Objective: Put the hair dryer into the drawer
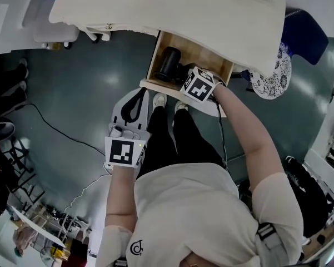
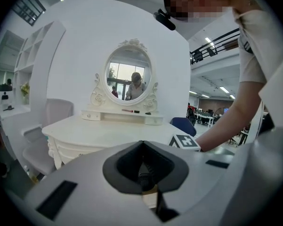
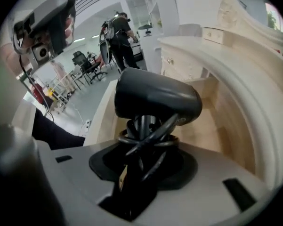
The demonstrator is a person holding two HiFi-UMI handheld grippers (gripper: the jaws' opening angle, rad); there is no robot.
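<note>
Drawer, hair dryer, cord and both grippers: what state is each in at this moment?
drawer: open, pulled out from under the tabletop.
hair dryer: in the open drawer, gripped by its handle; whether it rests on the drawer floor cannot be told.
cord: coiled around the dryer's handle.
right gripper: shut on the hair dryer's handle.
left gripper: shut, nothing between its jaws, away from the drawer.

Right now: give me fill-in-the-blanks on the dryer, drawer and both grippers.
1. The right gripper is shut on the handle of the black ___.
2. It holds that thing over the open ___ below the table.
3. The left gripper, jaws together, holds ___.
Missing words: dryer; drawer; nothing.
</note>
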